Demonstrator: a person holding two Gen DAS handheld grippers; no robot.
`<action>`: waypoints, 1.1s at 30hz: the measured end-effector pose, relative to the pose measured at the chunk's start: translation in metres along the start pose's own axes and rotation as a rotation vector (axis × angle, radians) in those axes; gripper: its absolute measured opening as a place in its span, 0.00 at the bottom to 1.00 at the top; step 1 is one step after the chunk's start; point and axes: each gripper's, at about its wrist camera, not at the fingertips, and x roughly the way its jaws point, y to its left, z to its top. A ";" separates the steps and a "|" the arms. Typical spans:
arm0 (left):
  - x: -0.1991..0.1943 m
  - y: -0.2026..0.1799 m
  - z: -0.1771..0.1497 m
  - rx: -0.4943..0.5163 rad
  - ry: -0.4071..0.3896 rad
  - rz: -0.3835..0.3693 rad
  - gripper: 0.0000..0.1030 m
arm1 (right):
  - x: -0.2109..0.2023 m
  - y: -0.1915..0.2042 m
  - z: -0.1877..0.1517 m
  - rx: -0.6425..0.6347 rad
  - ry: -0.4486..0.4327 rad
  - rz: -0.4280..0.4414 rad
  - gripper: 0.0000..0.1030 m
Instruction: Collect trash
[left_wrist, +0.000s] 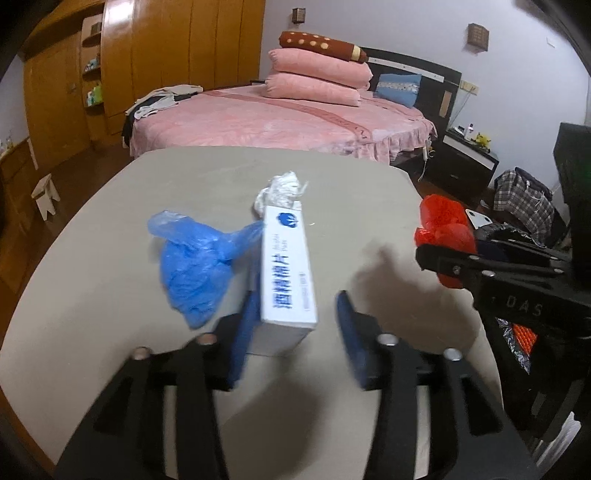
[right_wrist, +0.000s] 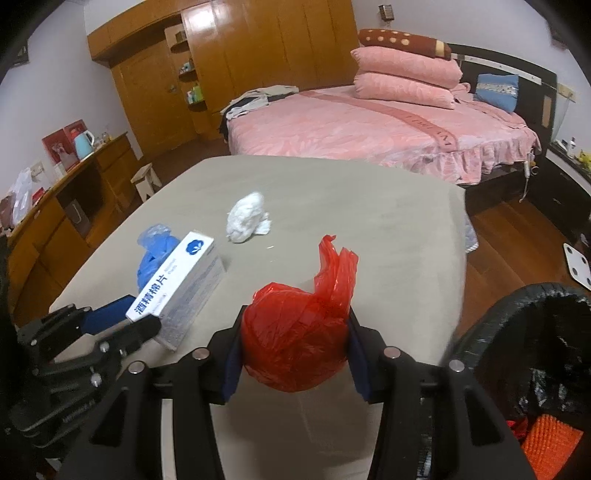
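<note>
Right gripper (right_wrist: 293, 354) is clamped on the red bag (right_wrist: 299, 339); the bin (right_wrist: 491, 325) is just to its right. Left gripper (left_wrist: 295, 332) stands apart around the box (left_wrist: 286, 266), lying lengthwise between its fingers on the table (left_wrist: 110, 295).

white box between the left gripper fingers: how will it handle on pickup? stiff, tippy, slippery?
The white box looks like thin printed card, so probably stiff but crushable under a hard squeeze. It is likely light for its size. It is long and narrow, and the left gripper stands at one end, so the far end may droop or swing. Its glossy faces could slip on the pads.
</note>
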 end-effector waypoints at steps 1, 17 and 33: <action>0.003 -0.001 0.001 0.003 0.002 0.003 0.47 | -0.001 -0.002 0.000 0.001 0.000 -0.003 0.47; 0.001 -0.011 0.018 0.032 -0.041 0.008 0.29 | -0.035 -0.017 -0.002 0.029 -0.055 -0.027 0.47; -0.064 -0.060 0.045 0.083 -0.107 -0.069 0.29 | -0.120 -0.031 0.008 0.048 -0.183 -0.045 0.47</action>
